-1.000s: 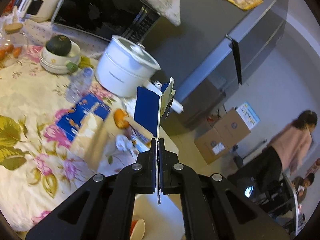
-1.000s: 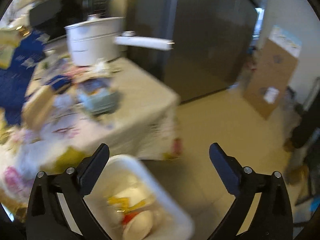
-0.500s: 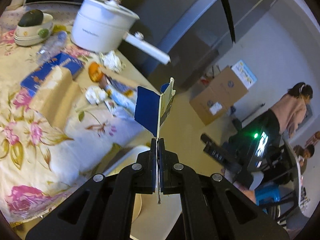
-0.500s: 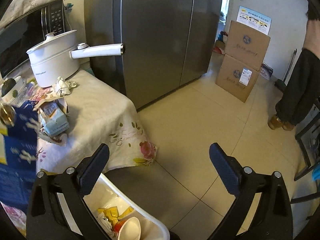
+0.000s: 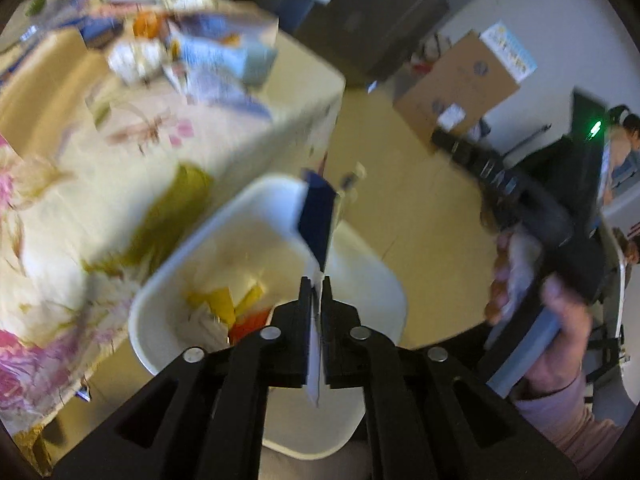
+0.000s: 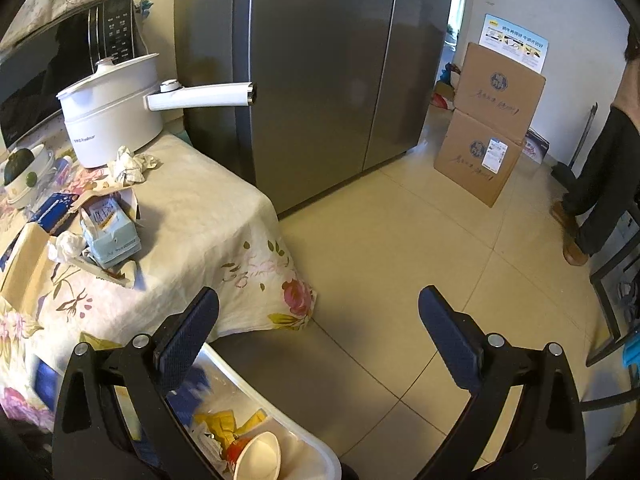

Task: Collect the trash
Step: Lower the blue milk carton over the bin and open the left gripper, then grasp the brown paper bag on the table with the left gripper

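The left gripper (image 5: pixel 316 286), tipped downward over the white bin (image 5: pixel 372 276), has just been easing its jaws apart; a slim gap shows at each side of the blue-and-white carton scrap (image 5: pixel 316 220) that stands between them, so whether the pads press it cannot be told. In the bin lie yellow wrappers (image 6: pixel 224 426) and a paper cup (image 6: pixel 260 454), and the bin sits on the floor just beside the table's near corner. The right gripper (image 6: pixel 318 320) hangs empty with jaws wide apart above the floor tiles (image 6: pixel 400 272). On the table's floral cloth (image 6: pixel 200 216), near its front edge, lie a pale blue carton (image 6: pixel 110 230) and crumpled tissues (image 6: pixel 132 164); a white pot (image 6: pixel 112 116) stands at the far corner, next to the fridge (image 6: pixel 320 72).
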### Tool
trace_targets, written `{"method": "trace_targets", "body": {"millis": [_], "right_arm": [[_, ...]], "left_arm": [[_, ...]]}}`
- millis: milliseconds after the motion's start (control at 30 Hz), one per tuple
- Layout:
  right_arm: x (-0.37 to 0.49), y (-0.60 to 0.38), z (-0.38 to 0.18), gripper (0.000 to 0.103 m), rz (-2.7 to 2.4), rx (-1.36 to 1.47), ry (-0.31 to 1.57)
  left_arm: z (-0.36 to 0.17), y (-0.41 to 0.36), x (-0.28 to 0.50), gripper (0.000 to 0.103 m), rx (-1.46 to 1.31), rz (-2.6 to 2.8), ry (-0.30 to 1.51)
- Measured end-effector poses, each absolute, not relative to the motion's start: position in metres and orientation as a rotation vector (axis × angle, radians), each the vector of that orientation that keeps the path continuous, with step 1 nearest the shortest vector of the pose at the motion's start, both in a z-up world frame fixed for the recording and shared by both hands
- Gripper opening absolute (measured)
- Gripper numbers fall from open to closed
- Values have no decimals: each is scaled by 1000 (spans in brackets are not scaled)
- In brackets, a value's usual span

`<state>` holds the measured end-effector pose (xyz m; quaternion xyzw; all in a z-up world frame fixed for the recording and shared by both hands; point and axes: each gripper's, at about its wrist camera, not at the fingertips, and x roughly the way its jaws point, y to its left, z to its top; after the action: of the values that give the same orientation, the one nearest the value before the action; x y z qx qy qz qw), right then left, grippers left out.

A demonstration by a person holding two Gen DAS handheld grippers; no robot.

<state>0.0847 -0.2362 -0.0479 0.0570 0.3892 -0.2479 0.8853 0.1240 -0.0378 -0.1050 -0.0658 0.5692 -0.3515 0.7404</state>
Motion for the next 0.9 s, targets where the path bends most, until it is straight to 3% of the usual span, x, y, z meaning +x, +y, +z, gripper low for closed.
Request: {"method": "trace_targets", "body": {"millis": [67, 333, 433, 633, 733, 900], "right_arm": [[86, -235, -50, 96, -509, 119, 820], [89, -230, -50, 96, -488, 112, 830], [90, -229, -51, 96, -477, 113, 835], [92, -223, -55, 96, -445, 106, 856], [93, -218, -57, 96, -422, 96, 871], [96, -208, -60, 96, -393, 67, 881]], "left_arm": [[-114, -41, 122, 39, -126, -770, 1289], [-104, -35, 122, 41, -134, -765, 1273], [-96, -21, 129, 47, -158, -727, 1238], [-76, 15, 143, 47, -233, -611, 1130], [-65, 45, 153, 62, -323, -485, 1053], [-67, 100, 174, 63, -471, -274, 986]]}}
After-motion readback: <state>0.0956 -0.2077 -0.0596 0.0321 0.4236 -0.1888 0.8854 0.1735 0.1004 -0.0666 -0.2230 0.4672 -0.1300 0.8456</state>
